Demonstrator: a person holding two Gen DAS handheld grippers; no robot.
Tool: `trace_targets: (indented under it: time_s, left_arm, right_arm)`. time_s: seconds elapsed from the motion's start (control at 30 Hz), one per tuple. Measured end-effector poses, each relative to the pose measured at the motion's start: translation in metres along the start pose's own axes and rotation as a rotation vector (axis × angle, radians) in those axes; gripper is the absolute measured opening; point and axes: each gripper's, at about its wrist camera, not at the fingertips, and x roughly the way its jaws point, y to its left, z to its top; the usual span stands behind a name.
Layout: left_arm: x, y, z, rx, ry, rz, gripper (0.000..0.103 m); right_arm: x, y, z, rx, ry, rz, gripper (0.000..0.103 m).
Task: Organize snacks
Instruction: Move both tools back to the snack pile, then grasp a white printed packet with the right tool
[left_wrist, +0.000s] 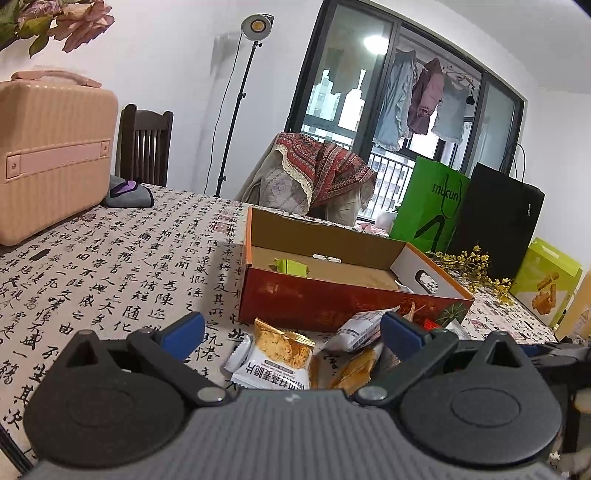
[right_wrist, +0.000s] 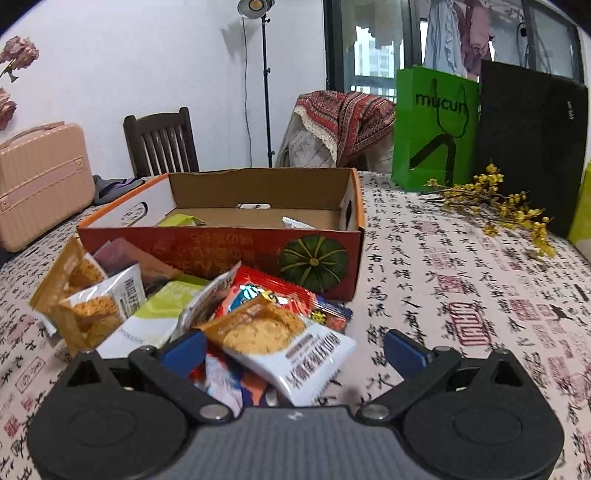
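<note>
Snack packets (right_wrist: 207, 317): a loose heap of crinkly foil and plastic sachets on the tablecloth, touching the front wall of the box; likely gathered there for loading. Uppermost is a white-and-tan cracker packet (right_wrist: 280, 345), flat and pillow-shaped, overlapping a glossy red packet (right_wrist: 273, 291) and a pale green one (right_wrist: 162, 314).

Cardboard box (right_wrist: 221, 251): open-topped, corrugated brown inside, red printed front with a pumpkin picture, cut hand-holes in the end walls. It holds a few small packets, one green (left_wrist: 291, 266); the others are too small to identify.

Right gripper (right_wrist: 295, 349): jaws wide apart, empty, hovering over the near edge of the heap, the cracker packet lying between the blue fingertips (right_wrist: 184, 349).

Left gripper (left_wrist: 291, 332): jaws likewise wide, empty, facing the heap's other side, where a cracker sachet (left_wrist: 277, 356) lies.

Tablecloth (right_wrist: 461, 280): calligraphy-printed, covering the table.

Beyond: green paper bag (right_wrist: 436, 129), yellow dried flowers (right_wrist: 495, 199), pink case (left_wrist: 51, 155).
</note>
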Motion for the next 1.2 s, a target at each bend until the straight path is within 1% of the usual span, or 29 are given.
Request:
trace_targets:
  time_s: [0.17, 0.23, 0.3, 0.33, 0.4, 0.53, 0.57, 0.63, 0.67, 0.7, 0.77, 0.9, 1.03, 1.17, 1.2]
  left_arm:
    - [0.000, 0.002, -0.001, -0.005, 0.003, 0.000, 0.103]
    - [0.000, 0.004, -0.001, -0.007, 0.004, -0.002, 0.103]
    - [0.001, 0.004, -0.001, -0.010, 0.005, 0.000, 0.103]
    - [0.002, 0.005, -0.002, -0.013, 0.007, 0.001, 0.103]
    - [0.003, 0.005, -0.002, -0.015, 0.010, 0.003, 0.103]
    - [0.006, 0.004, -0.003, -0.017, 0.016, 0.002, 0.103]
    - [0.006, 0.004, -0.004, -0.016, 0.018, 0.001, 0.103]
    - [0.008, 0.003, -0.004, -0.014, 0.022, 0.004, 0.103]
    - [0.008, 0.003, -0.005, -0.015, 0.024, 0.005, 0.103]
    - [0.008, 0.003, -0.005, -0.015, 0.025, 0.005, 0.103]
    - [0.008, 0.003, -0.005, -0.015, 0.027, 0.007, 0.103]
    - [0.009, 0.004, -0.006, -0.018, 0.031, 0.011, 0.103]
    - [0.009, 0.004, -0.006, -0.020, 0.033, 0.012, 0.103]
    - [0.009, 0.005, -0.006, -0.022, 0.034, 0.006, 0.103]
    - [0.009, 0.005, -0.006, -0.022, 0.034, 0.007, 0.103]
  right_arm:
    - [0.019, -0.001, 0.006, 0.019, 0.032, 0.018, 0.101]
    - [0.025, -0.003, 0.007, 0.039, 0.036, 0.038, 0.098]
    - [0.030, -0.006, 0.006, 0.063, 0.038, 0.065, 0.091]
    - [0.032, -0.007, 0.005, 0.074, 0.036, 0.077, 0.091]
    - [0.031, -0.009, 0.004, 0.087, 0.025, 0.083, 0.084]
    - [0.027, -0.011, 0.001, 0.094, 0.003, 0.086, 0.074]
    - [0.025, -0.011, 0.000, 0.094, -0.005, 0.087, 0.069]
    - [0.022, -0.009, 0.000, 0.088, -0.022, 0.085, 0.065]
    - [0.020, -0.009, 0.000, 0.084, -0.030, 0.085, 0.058]
    - [0.019, -0.008, 0.000, 0.081, -0.038, 0.087, 0.049]
    - [0.015, -0.007, -0.001, 0.073, -0.055, 0.079, 0.041]
    - [0.012, -0.007, -0.002, 0.067, -0.063, 0.065, 0.044]
    - [0.010, 0.001, 0.001, 0.017, -0.087, 0.046, 0.045]
    - [0.006, 0.009, 0.004, -0.032, -0.125, 0.016, 0.045]
    - [0.004, 0.010, 0.005, -0.039, -0.139, 0.011, 0.042]
